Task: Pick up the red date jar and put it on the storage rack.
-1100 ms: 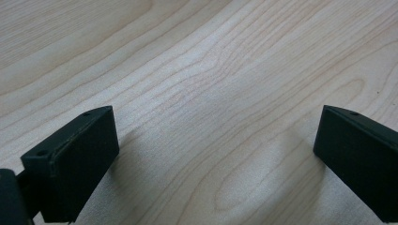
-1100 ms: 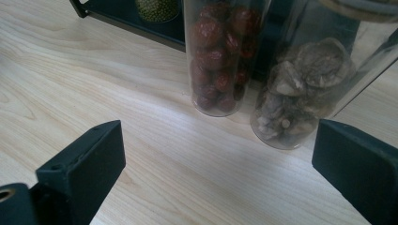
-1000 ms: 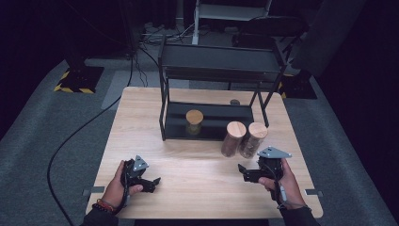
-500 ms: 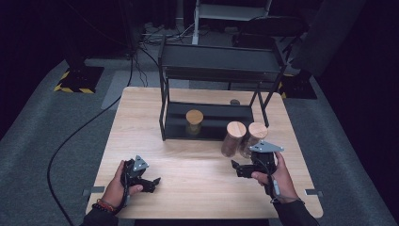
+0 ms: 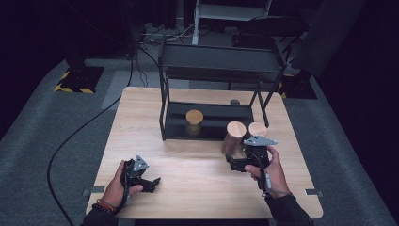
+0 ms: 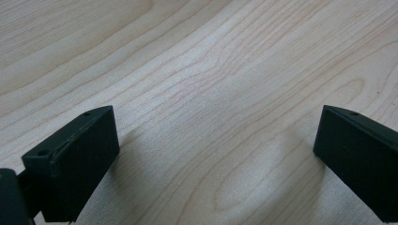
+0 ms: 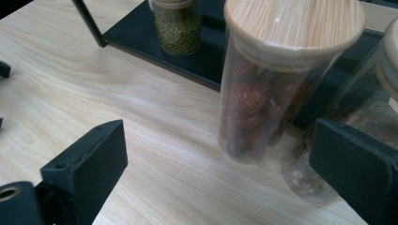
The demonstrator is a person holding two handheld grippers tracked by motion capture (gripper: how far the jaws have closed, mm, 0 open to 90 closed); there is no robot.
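Note:
Two tall glass jars with wooden lids stand on the table just in front of the rack's right end: one with red pieces (image 5: 234,137) (image 7: 267,93) and one with brownish contents (image 5: 257,131) (image 7: 371,112). My right gripper (image 5: 234,163) (image 7: 220,168) is open and low over the table. It points at the red jar, which stands a little beyond its jaws. A shorter jar of green grains (image 5: 194,121) (image 7: 178,23) sits on the rack's lower shelf. My left gripper (image 5: 151,182) (image 6: 216,150) is open over bare wood at the front left, holding nothing.
A black two-tier metal rack (image 5: 216,61) stands at the back half of the light wooden table (image 5: 197,188). A small dark round object (image 5: 234,101) lies behind the rack. A black cable (image 5: 70,141) runs across the grey floor at left.
My right gripper has moved forward and slightly left, closer to the two tall jars. The left gripper has stayed in place.

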